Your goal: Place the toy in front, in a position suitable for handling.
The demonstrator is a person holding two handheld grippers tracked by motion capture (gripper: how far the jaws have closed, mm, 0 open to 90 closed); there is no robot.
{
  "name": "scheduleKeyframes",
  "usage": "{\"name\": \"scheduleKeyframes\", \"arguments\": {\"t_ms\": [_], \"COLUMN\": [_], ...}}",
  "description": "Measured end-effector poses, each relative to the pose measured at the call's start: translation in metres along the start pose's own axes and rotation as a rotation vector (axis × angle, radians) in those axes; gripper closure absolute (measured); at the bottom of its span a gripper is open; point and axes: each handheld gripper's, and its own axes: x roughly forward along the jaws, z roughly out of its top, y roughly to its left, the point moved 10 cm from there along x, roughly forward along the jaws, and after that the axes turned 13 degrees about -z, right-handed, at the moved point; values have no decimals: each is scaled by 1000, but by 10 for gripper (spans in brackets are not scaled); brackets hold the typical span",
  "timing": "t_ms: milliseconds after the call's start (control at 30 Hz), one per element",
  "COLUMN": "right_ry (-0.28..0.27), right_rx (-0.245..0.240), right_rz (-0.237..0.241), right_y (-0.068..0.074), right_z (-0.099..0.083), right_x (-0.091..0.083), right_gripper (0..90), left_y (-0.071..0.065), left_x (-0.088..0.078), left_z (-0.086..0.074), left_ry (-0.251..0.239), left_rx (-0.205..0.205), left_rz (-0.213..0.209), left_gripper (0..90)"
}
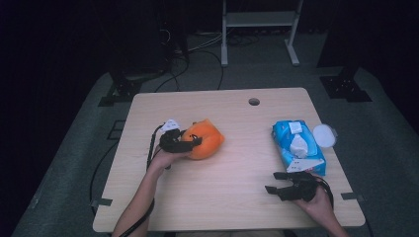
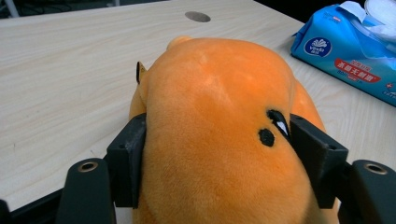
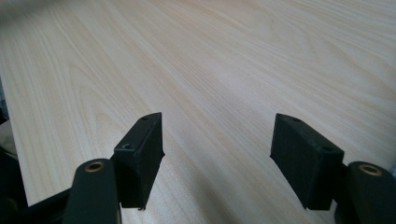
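The orange plush toy (image 1: 205,140) lies left of the worktop's (image 1: 222,197) middle, nearer the far edge than the near one. The left gripper (image 1: 190,143) pinches it: in the left gripper view both black pads (image 2: 128,158) press into the soft sides of the toy (image 2: 219,135) (a small stitched black mark sits just beside the right-hand pad).

The right gripper (image 1: 276,183) rests low near the near right corner, jaws spread with bare wood between them, as the right gripper view (image 3: 217,154) shows.

Toward the right edge lies a blue pack of wet wipes (image 1: 298,147), its flap lifted, with a white round lid (image 1: 324,135) touching its far right side. The pack is just beyond the right gripper and well apart from the toy. A small round hole (image 1: 254,101) pierces the worktop near the far edge.

The middle of the worktop and the whole near left part are open wood, and the toy has free room toward the left edge.
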Motion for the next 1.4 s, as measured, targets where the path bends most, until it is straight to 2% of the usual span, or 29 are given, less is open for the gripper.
{"name": "scheduleKeyframes", "arguments": {"t_ms": [200, 367, 433, 567, 733, 867, 967, 1200, 1300, 1400], "right_ry": [-4, -8, -8, -15, -18, -29, -37, -48, -55, -65], "right_rx": [0, 0, 1, 2, 4, 4, 4, 20, 27, 27], "right_rz": [-3, -4, -5, -7, -11, -17, -22, -31, -36, -41], "right_y": [0, -1, -1, -2, -3, -4, -5, -10, -13, -15], "right_z": [0, 0, 0, 1, 2, 4, 4, 5, 5, 6], "right_x": [-1, -2, -3, -3, -4, -5, -7, -11, -12, -14], "right_gripper": [332, 332, 332, 332, 332, 332, 332, 332, 332, 332], "left_y": [-3, -9, -12, -22, -46, -75, -93, -129, -145, -155], "left_x": [-1, -1, -2, -7, -15, -21, -23, -24, -23, -20], "left_z": [6, 12, 15, 28, 51, 70, 78, 86, 85, 81], "left_ry": [-16, -15, -14, -53, -91, -126, -126, -114, -102, -89], "left_rx": [-9, 5, 8, 21, 80, 124, 149, 212, 230, 244], "left_rz": [-1, -8, -18, -49, -82, -135, -167, -230, -260, -285], "left_gripper": [353, 381, 385, 386, 385, 384, 382, 379, 378, 377]}}
